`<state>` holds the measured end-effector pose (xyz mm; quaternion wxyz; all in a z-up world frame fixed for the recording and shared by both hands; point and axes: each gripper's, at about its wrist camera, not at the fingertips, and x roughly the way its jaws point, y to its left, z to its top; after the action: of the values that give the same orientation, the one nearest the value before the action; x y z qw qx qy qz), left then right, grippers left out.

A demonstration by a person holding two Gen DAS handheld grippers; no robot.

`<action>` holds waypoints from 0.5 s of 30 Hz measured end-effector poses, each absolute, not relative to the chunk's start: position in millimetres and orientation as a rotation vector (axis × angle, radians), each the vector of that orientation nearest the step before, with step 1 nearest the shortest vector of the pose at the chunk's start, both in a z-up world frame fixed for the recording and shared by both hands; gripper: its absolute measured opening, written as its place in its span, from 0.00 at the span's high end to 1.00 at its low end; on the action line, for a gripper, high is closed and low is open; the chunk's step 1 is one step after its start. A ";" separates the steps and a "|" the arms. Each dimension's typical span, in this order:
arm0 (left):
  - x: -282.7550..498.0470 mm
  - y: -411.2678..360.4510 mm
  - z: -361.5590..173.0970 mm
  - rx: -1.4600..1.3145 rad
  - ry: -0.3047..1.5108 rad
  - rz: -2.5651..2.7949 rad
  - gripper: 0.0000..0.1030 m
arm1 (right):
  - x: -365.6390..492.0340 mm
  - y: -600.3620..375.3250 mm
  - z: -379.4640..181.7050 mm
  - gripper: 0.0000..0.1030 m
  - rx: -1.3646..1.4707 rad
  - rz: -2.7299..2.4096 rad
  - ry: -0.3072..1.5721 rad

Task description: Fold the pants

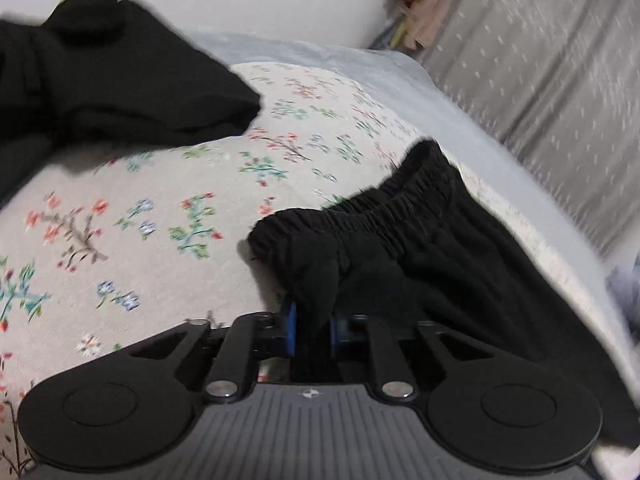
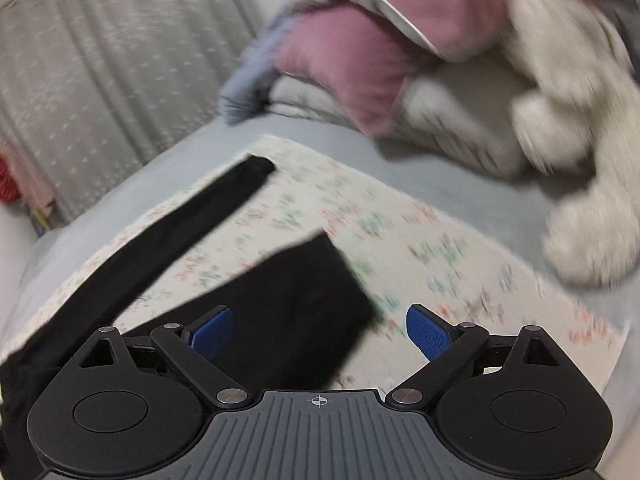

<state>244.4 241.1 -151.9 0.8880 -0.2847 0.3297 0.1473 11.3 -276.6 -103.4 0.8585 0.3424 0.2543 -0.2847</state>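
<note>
The black pants (image 1: 432, 248) lie on a floral cloth (image 1: 160, 200) spread on the bed. In the left wrist view my left gripper (image 1: 313, 330) is shut on a bunch of the pants' fabric just below the elastic waistband (image 1: 360, 208). In the right wrist view my right gripper (image 2: 319, 334) is open, its blue pads (image 2: 424, 334) wide apart. One black pant leg end (image 2: 304, 304) lies between and just past the pads, untouched as far as I can tell. The other leg (image 2: 180, 232) stretches away to the upper left.
A pile of other black clothes (image 1: 100, 80) lies at the far left of the floral cloth. Pink pillows (image 2: 380, 60) and a white plush toy (image 2: 572, 128) sit at the head of the bed. A grey curtain (image 1: 540, 60) hangs beside the bed.
</note>
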 end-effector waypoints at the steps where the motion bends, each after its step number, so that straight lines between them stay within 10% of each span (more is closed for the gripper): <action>1: 239.1 246.0 -149.1 -0.620 0.671 0.313 0.90 | 12.7 -282.5 -113.5 0.14 0.773 -0.593 0.537; 4: 222.1 251.6 -133.6 -0.608 0.614 0.320 0.90 | 11.7 -284.6 -138.4 0.42 0.872 -0.610 0.546; 15: 203.2 283.1 -131.3 -0.775 0.584 0.344 0.91 | 22.6 -274.7 -152.1 0.87 0.874 -0.615 0.462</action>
<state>203.2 283.1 -131.3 0.8704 -0.3705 0.2795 0.1643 22.6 -274.7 -152.1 0.8353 0.4127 0.2180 -0.2904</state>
